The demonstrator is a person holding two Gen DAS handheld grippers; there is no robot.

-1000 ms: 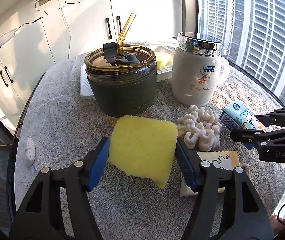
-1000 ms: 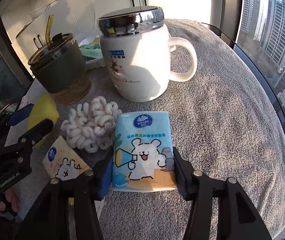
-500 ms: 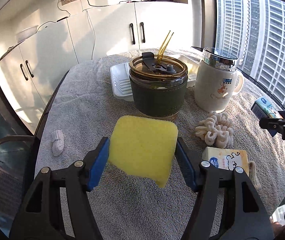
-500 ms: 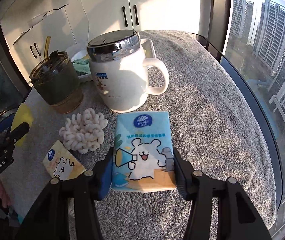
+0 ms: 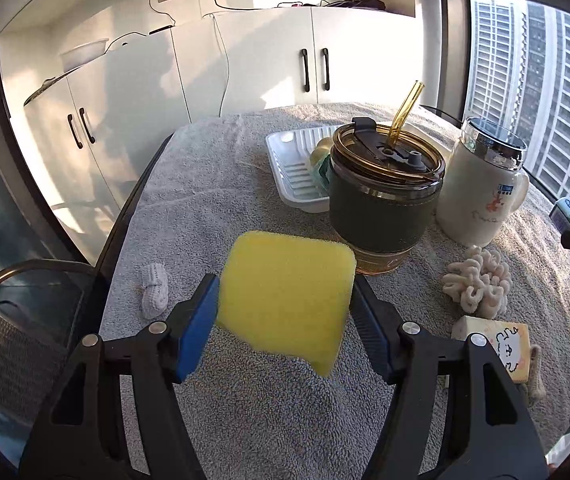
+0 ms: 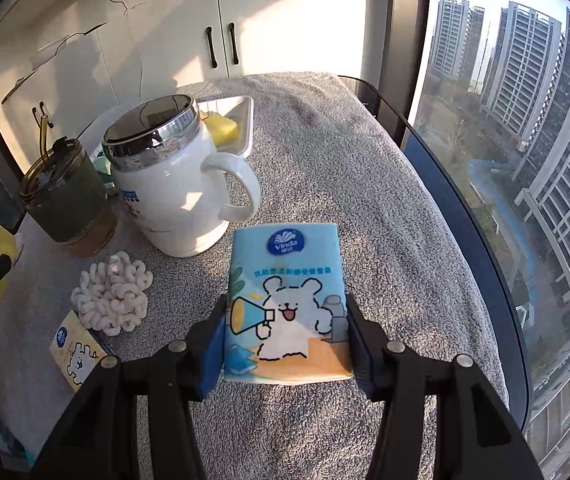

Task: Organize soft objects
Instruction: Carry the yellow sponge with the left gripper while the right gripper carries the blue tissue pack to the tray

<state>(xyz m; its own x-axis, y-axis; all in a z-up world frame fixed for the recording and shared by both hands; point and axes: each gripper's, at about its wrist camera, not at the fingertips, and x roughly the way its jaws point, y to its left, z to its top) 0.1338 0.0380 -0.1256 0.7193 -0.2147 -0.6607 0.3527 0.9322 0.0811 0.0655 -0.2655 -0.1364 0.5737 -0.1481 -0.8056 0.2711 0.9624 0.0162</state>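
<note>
While the left gripper (image 5: 285, 308) fills the lower middle of its own view, its jaws pinch a yellow sponge (image 5: 287, 302) by its two sides, holding it clear above the grey towel (image 5: 213, 184) that covers the worktop. Just behind the sponge, right of centre, stands a dark green tumbler (image 5: 385, 196) with an amber straw, and to its right a white mug (image 5: 481, 196) with a shiny lid. A white tray (image 5: 297, 172) lies behind the tumbler at centre, with something yellow and green in it, partly hidden. At the lower right of that view a cream knotted scrunchie (image 5: 479, 280) sits on the towel, and below it a small yellow tissue pack (image 5: 497, 344). A small white knitted piece (image 5: 153, 290) lies alone at the left.

At the lower middle of the right wrist view, the right gripper (image 6: 287, 340) has its jaws pressed on the sides of a blue tissue pack (image 6: 287, 300) printed with a cartoon bear, held above the towel. The mug stands at the upper left of the pack, the tumbler further left, the scrunchie at the lower left with the yellow pack below it. The sponge shows at the far left edge. High-rise buildings (image 6: 545, 140) fill the window on the right.
</note>
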